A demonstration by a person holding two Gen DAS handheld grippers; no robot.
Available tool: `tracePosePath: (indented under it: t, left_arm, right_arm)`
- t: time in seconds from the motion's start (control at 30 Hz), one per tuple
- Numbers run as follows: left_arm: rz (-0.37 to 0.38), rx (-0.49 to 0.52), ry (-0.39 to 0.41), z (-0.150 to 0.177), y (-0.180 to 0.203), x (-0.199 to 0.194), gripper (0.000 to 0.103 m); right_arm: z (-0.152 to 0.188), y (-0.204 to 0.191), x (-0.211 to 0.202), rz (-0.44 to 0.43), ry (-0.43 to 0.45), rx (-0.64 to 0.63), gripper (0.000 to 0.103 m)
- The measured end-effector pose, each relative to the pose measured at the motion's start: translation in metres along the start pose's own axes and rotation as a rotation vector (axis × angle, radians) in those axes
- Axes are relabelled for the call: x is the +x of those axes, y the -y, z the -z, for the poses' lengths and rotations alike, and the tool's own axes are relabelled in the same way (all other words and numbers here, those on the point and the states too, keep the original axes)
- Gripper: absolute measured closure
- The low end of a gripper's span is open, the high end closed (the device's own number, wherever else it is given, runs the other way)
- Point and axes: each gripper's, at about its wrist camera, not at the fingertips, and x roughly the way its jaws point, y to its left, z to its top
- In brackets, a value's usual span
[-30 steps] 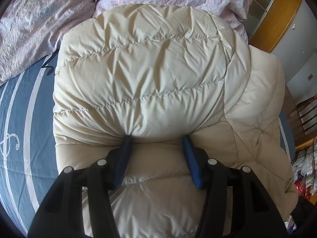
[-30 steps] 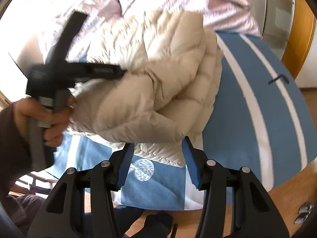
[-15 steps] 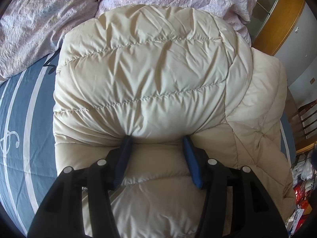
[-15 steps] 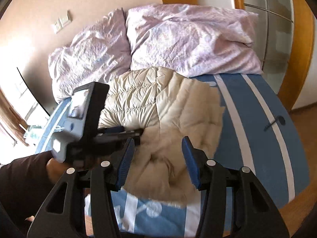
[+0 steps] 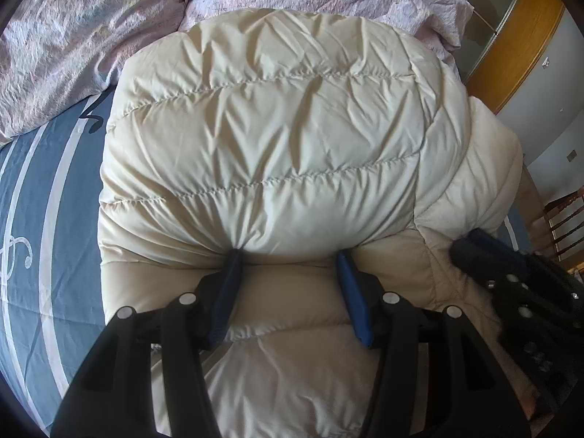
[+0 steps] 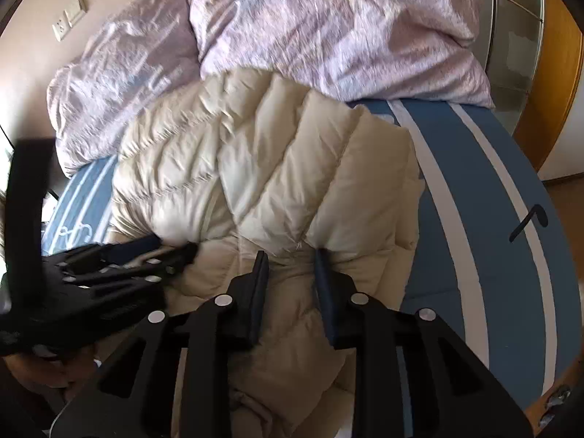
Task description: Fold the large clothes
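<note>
The left hand-held gripper (image 5: 288,255) pinches a thick fold of the cream puffer jacket (image 5: 270,146), which lies folded on the blue striped bed (image 5: 43,219) below 2 lilac pillows (image 6: 328,29). To its right, the right hand-held gripper (image 6: 290,255) is closing, jacket fabric bunched between its blue pads (image 6: 323,273).

Jacket (image 5: 270,153) folded on bed (image 5: 47,219), just before two pillows (image 6: 328,33) at the head; left gripper (image 5: 288,255) and right gripper (image 6: 290,255) at its near edge, side by side.
</note>
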Motion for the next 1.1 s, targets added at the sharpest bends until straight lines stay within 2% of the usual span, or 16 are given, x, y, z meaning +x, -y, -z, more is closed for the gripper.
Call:
tracePosePath:
  t: [0.1, 0.3, 0.87, 1.1]
  left_arm:
    - [0.004, 0.001, 0.000, 0.000, -0.001, 0.000, 0.050]
    - [0.011, 0.006, -0.004, 0.000, 0.000, 0.000, 0.050]
    - [0.027, 0.021, -0.002, 0.001, 0.008, -0.002, 0.050]
    - [0.047, 0.012, 0.032, -0.008, 0.009, -0.018, 0.051]
  right_arm:
    - [0.004, 0.005, 0.009, 0.025, -0.029, 0.013, 0.084]
    - [0.010, 0.012, 0.025, 0.052, -0.062, 0.030, 0.088]
    - [0.012, 0.034, 0.047, 0.020, -0.085, 0.103, 0.090]
    - [0.016, 0.040, 0.048, 0.002, -0.077, 0.122, 0.090]
